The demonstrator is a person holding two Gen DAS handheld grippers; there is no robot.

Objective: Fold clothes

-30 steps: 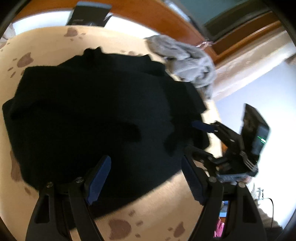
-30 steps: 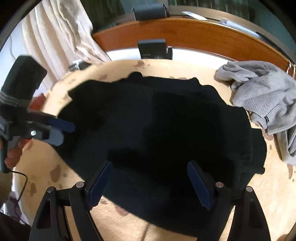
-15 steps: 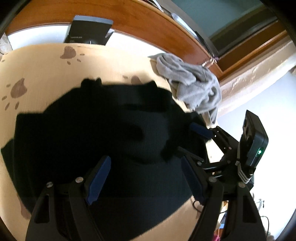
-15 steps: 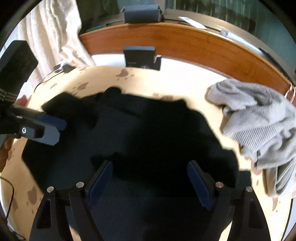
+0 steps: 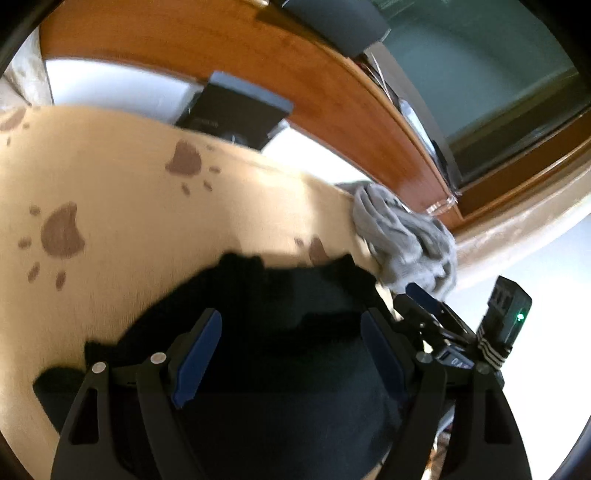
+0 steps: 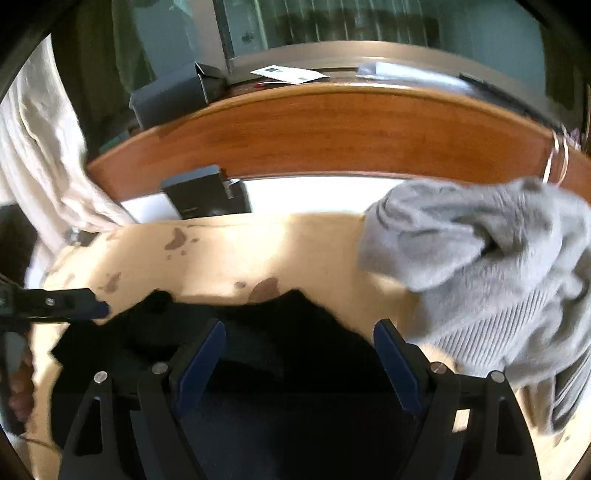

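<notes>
A paw-print beige bedcover (image 5: 122, 192) meets a wooden headboard (image 6: 351, 129) below a sunlit window (image 6: 369, 33).

A cream paw-print blanket (image 5: 147, 206) spreads beyond the tongs; farther off, a dark rectangular box (image 6: 207, 194) leans against a curved wooden headboard (image 6: 351, 129) under a pale curtain (image 6: 40, 155).

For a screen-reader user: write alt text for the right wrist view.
A black garment lies on a cream cover with brown paw prints, seen between the wide-open blue-padded jaws of the right gripper. A crumpled grey garment sits to the right, the left gripper reaches in from the left edge, and a wooden board runs behind.
</notes>
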